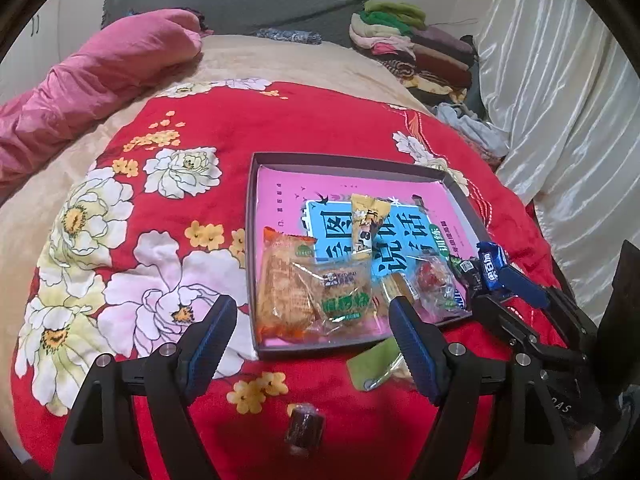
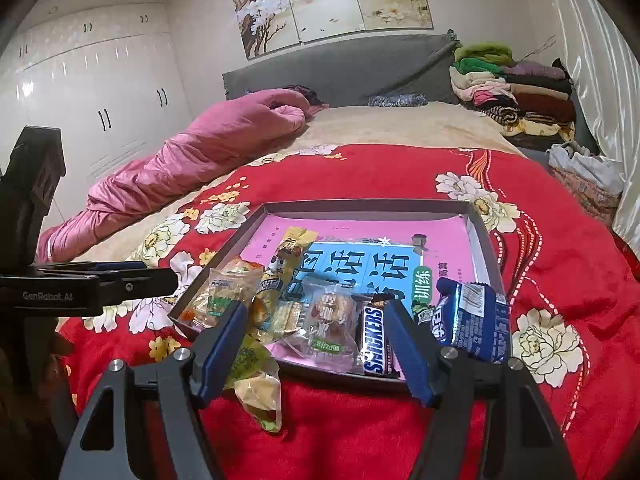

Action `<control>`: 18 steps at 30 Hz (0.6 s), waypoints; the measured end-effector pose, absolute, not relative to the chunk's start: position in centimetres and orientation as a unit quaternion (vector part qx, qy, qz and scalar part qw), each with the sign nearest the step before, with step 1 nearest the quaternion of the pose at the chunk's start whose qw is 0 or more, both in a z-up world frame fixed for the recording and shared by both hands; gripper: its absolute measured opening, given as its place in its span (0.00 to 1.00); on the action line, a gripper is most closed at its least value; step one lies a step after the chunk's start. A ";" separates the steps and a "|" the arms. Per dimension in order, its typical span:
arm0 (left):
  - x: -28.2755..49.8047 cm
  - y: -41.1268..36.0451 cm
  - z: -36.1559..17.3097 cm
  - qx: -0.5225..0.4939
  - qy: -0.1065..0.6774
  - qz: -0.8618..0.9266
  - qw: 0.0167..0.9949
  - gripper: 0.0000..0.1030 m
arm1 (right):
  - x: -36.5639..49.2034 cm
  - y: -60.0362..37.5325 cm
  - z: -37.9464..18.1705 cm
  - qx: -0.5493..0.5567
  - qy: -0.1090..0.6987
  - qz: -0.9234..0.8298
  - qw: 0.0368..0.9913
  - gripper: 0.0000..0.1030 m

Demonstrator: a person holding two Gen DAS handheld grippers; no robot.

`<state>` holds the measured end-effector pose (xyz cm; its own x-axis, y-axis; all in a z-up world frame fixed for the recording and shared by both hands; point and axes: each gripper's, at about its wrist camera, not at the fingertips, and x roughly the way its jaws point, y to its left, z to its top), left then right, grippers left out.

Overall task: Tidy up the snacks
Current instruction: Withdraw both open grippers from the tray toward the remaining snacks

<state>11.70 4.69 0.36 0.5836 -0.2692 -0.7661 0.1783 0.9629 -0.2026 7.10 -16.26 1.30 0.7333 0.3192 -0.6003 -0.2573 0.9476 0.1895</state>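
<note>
Both the left gripper [image 1: 312, 316] and right gripper [image 2: 316, 320] gape empty over the tray [image 1: 344, 160]; next, probably the green packet [image 1: 370, 366] on the bed.

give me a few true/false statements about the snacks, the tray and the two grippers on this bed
1. The Snickers bar lies at the near edge of the tray. True.
2. The left gripper is clamped on a snack. False: its fingers are spread with nothing between them.
3. A green-yellow packet lies on the red blanket outside the tray. True.
4. The tray sits on a wooden table. False: it rests on the blanket on a bed.
5. The right gripper is shut. False: it is open.
</note>
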 end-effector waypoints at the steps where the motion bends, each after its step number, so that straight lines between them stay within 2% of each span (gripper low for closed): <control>1: 11.5 4.8 0.4 -0.050 0.438 -0.126 0.889 0.77 | 6.9 -16.2 1.4 0.046 0.329 0.154 0.930 0.68; 18: 8.9 6.4 -0.5 -0.041 0.454 -0.126 0.881 0.77 | 4.8 -15.2 1.4 0.026 0.349 0.173 0.921 0.72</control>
<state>8.86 6.36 -0.46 0.5565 -0.2585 -0.7896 0.1849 0.9651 -0.1856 4.84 -15.25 1.40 0.6970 0.3371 -0.6329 -0.3010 0.9386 0.1684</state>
